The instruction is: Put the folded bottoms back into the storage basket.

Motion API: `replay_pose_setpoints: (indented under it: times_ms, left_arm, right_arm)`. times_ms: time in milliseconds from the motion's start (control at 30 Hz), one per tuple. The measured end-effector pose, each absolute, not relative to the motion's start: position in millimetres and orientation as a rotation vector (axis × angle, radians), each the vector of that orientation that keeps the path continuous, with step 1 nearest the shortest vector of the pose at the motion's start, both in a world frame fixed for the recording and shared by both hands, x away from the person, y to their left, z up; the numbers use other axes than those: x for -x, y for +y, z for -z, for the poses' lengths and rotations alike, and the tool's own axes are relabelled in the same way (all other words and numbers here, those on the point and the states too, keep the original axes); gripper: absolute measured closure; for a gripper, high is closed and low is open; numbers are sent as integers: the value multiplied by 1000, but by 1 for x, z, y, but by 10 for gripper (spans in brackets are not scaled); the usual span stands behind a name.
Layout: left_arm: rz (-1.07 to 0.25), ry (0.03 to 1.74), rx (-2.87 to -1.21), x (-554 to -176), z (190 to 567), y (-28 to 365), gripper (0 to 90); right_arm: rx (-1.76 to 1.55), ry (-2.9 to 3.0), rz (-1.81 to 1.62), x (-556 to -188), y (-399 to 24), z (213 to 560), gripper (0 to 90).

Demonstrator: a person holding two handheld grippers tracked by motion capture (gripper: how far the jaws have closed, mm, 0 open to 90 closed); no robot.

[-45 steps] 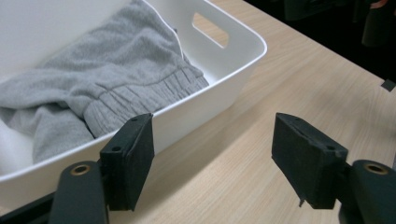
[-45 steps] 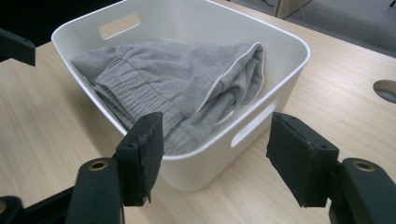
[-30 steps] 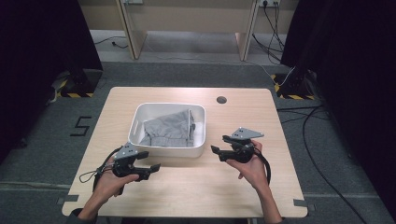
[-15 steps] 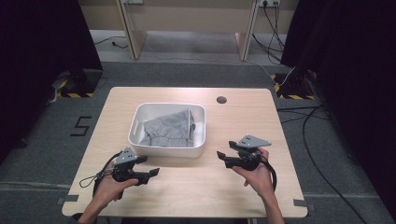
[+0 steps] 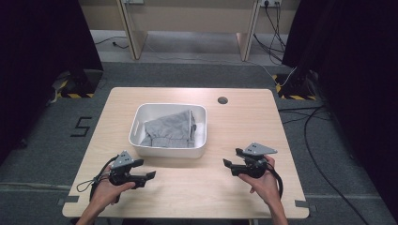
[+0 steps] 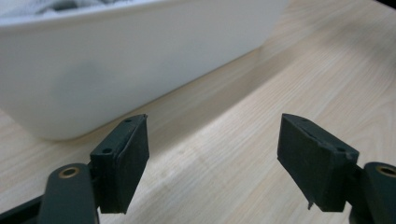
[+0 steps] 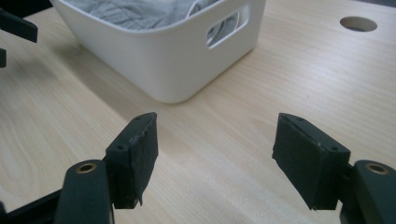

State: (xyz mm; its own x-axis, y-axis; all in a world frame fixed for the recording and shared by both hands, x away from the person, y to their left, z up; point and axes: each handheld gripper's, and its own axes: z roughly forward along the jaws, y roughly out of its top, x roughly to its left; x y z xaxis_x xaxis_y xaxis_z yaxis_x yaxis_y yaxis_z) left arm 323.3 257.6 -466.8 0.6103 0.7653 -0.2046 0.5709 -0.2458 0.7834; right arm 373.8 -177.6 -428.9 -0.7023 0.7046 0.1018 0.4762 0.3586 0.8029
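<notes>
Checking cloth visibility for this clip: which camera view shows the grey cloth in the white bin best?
The high view: it looks down into the white bin and shows the whole crumpled grey cloth. The right gripper view catches part of it over the rim and through the handle slot; the left gripper view shows a blurred sliver.

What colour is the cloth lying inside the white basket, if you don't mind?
Grey; the cloth shows best in the high view.

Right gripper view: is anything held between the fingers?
No, the right gripper has its fingers apart over bare table, short of the white bin.
</notes>
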Motion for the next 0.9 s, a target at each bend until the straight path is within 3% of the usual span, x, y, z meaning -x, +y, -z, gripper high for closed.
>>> replay_pose_setpoints:
  times_ms: [900]
  left_arm:
    - [-268, 1106, -2017, -307, 495, 267, 240]
  right_arm:
    - [-1083, 2429, -1146, -353, -192, 462, 296]
